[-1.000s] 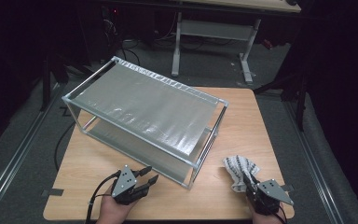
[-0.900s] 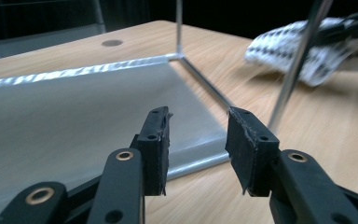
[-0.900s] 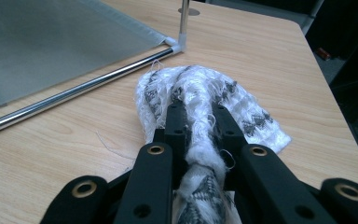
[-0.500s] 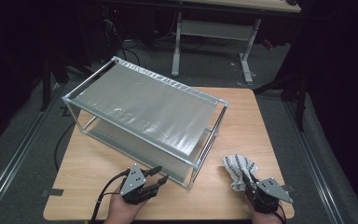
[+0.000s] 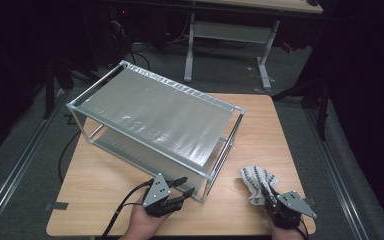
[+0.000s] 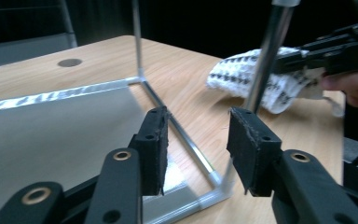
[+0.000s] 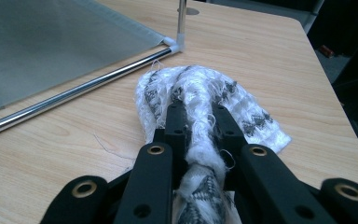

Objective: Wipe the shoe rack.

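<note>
High view: metal rack with two grey fabric shelves standing slantwise on the wooden desk. Left hand-held gripper at the rack's near corner post, jaws parted and just opening wider, nothing pressed between them, a cable trailing back from it toward the desk's near edge. Black-and-white patterned cloth lying on the desk to the right of the rack's near corner, apart from the frame. Right hand-held gripper at the cloth's near end, clenched on it

Left gripper view: left hand-held gripper released, both black pads clear of the rack, the lower corner joint of the frame seen between and below them. Upright post of the rack just beyond the right pad. Cloth behind that post on the desk, with the other gripper's black jaws on it

Right gripper view: right hand-held gripper grasping a bunched ridge of the cloth, the rest spread flat on the desk. Lower rail of the rack just beyond the cloth, corner joint near its far edge
</note>
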`<state>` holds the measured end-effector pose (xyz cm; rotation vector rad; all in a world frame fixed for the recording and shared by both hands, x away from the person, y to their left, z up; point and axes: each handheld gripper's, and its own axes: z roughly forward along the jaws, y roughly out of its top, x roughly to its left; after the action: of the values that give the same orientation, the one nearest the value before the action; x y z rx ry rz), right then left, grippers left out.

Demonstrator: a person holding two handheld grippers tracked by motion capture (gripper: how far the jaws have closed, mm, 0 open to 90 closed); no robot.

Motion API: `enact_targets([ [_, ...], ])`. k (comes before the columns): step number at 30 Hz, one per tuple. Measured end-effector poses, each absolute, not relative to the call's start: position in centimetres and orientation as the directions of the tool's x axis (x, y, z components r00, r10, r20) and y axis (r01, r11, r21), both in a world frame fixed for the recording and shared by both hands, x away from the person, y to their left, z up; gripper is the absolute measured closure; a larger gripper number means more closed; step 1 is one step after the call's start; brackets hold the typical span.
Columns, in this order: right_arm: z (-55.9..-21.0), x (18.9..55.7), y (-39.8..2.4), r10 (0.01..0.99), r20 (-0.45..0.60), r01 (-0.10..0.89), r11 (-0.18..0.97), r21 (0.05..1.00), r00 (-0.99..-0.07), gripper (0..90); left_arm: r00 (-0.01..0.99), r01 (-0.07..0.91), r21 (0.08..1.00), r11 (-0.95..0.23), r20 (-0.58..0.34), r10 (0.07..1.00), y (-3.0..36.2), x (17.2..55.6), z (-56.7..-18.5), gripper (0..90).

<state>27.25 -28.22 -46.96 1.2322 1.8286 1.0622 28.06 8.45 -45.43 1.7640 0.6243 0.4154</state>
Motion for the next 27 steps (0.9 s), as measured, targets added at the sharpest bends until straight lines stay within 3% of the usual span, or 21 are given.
enact_targets([
  [7,-46.9,27.1,-28.1,0.942,-0.092,0.387,0.22,0.895,-0.323,79.7,0.82,0.176,0.964,-0.2,-0.031,0.572,7.1,27.8,-44.9,51.6],
  [17,-47.1,27.1,-28.1,0.941,-0.088,0.393,0.22,0.893,-0.327,79.7,0.838,0.171,0.967,-0.191,-0.04,0.545,5.4,28.6,-44.5,55.3],
  [21,-47.1,27.2,-28.1,0.942,-0.084,0.392,0.215,0.895,-0.326,79.7,0.845,0.144,0.968,-0.204,-0.013,0.535,4.5,28.4,-44.0,60.6],
  [27,-46.9,27.2,-27.8,0.936,-0.088,0.382,0.223,0.897,-0.34,79.8,0.826,0.112,0.977,-0.183,0.011,0.563,3.9,28.1,-43.5,78.0],
])
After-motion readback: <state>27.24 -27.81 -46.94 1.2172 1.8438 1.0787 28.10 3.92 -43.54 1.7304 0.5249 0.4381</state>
